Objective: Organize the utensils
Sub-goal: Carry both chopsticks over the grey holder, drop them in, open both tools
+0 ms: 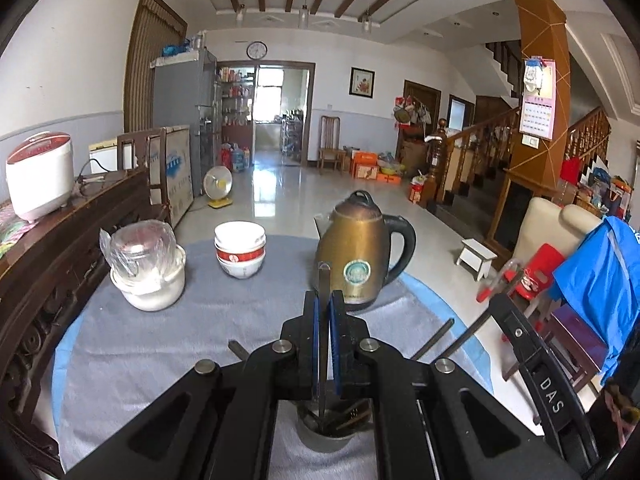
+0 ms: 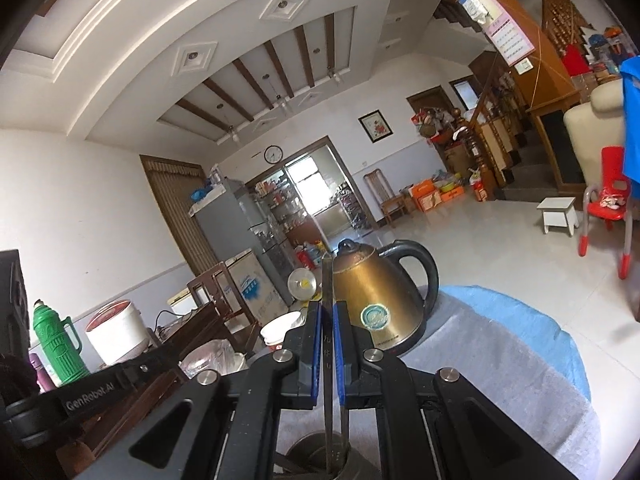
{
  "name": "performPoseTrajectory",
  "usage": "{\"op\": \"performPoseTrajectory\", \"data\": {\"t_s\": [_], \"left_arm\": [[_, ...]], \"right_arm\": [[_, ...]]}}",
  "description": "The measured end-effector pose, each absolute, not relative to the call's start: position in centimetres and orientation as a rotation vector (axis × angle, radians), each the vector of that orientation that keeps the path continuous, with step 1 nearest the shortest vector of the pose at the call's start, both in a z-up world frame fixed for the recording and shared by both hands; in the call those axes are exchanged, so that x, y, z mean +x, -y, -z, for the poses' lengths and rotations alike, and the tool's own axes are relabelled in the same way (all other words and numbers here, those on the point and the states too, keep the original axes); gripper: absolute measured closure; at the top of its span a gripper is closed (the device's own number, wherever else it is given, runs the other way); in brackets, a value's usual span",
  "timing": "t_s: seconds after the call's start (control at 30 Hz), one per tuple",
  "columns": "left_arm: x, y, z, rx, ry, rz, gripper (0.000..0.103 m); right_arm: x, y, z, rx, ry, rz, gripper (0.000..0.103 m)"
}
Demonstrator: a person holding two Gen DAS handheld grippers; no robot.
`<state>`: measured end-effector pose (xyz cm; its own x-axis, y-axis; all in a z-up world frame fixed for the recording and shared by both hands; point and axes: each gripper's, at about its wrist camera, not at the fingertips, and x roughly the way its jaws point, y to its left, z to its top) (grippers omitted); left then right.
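Metal chopsticks stand upright in both our grippers, left gripper [image 1: 324, 344] and right gripper [image 2: 328, 354] each clamped on one directly above the holder cup [image 1: 328, 434].

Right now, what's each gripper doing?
Left gripper: shut on a chopstick over the metal cup.
Right gripper: shut on a chopstick.

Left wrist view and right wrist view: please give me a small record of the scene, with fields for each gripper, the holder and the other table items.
left gripper: shut on a flat metal utensil, lower end in the holder
right gripper: shut on a dark chopstick, lower end in the holder
holder: metal cup below both grippers
table cover: grey cloth
other items: brass kettle, stacked bowls, wrapped white pot
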<state>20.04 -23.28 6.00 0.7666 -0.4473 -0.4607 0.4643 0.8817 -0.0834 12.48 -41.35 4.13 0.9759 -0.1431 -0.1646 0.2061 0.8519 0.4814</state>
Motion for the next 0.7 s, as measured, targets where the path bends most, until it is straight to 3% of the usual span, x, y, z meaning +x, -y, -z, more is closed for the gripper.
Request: {"op": "performPoseTrajectory", "data": {"t_s": [0.5,0.63,0.7], "left_arm": [[18.4,21.6,-4.9,0.063,-0.526,0.518,0.098],[17.8,20.8,-4.7,0.057,-0.534,0.524,0.093],[17.5,20.3,-4.6,0.059,-0.533,0.522,0.085]], "right_arm": [[11.8,40.7,-3.7,0.546,-0.154,0.125,0.093],[12.0,40.4,-3.9,0.554,-0.175,0.111,0.093],[11.9,40.3,-4.0,0.571,-0.183,0.100,0.093]]}}
